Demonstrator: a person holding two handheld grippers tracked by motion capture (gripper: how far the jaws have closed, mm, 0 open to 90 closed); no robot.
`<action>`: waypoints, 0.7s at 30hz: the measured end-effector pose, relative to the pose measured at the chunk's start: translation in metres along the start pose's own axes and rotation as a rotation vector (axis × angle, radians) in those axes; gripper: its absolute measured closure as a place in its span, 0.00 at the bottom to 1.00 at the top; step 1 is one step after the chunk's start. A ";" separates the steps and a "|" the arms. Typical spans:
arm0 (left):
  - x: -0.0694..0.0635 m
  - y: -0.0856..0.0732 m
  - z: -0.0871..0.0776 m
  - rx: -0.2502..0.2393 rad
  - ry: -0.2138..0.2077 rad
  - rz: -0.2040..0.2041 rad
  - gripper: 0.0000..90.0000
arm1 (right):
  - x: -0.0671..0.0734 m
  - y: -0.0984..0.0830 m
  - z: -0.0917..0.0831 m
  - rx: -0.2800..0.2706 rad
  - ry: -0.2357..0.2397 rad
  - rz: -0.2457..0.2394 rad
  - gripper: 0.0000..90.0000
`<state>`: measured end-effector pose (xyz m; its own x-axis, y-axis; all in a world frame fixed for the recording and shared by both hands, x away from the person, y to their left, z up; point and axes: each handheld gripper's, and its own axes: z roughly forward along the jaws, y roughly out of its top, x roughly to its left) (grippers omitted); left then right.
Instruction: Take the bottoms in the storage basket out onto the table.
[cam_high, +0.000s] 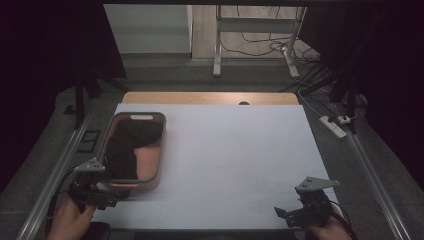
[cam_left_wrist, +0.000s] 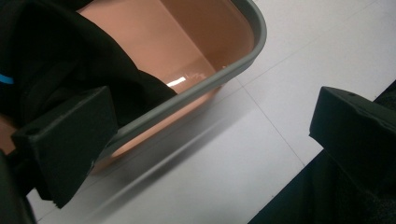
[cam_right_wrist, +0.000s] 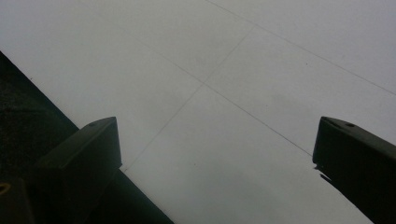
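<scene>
Left claw (cam_left_wrist: 205, 140) wide open, empty, beside the basin (cam_left_wrist: 252, 51) of dark cloth (cam_left_wrist: 70, 60).

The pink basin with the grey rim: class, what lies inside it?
Inside the basin lies a crumpled black cloth covering most of the floor. A bare pink strip shows beside it. Anything beneath the cloth is hidden.

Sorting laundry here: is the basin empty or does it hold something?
Not empty: the basin holds a bunched black garment, seen inside its grey rim near the left hand-held gripper.

White-topped table (cam_high: 235, 160), faint grid lines on it, with a salmon plastic tub (cam_high: 159, 150) sitting at the near-left, grey rim.
</scene>
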<state>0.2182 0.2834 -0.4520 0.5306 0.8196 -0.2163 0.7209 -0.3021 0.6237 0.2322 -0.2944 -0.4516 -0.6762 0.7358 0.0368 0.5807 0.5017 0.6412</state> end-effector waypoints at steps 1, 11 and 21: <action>0.001 0.001 0.000 0.004 -0.002 0.000 0.01 | 0.000 0.000 0.000 0.000 0.000 0.000 0.01; 0.007 0.012 0.004 0.046 -0.036 0.012 0.02 | 0.000 0.000 0.000 0.004 -0.004 -0.004 0.01; 0.010 0.020 0.003 0.036 -0.013 0.032 0.00 | 0.000 0.000 0.001 0.005 -0.004 -0.005 0.01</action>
<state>0.2395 0.2844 -0.4442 0.5589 0.8032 -0.2062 0.7191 -0.3455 0.6029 0.2325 -0.2937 -0.4519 -0.6774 0.7350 0.0307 0.5796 0.5076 0.6375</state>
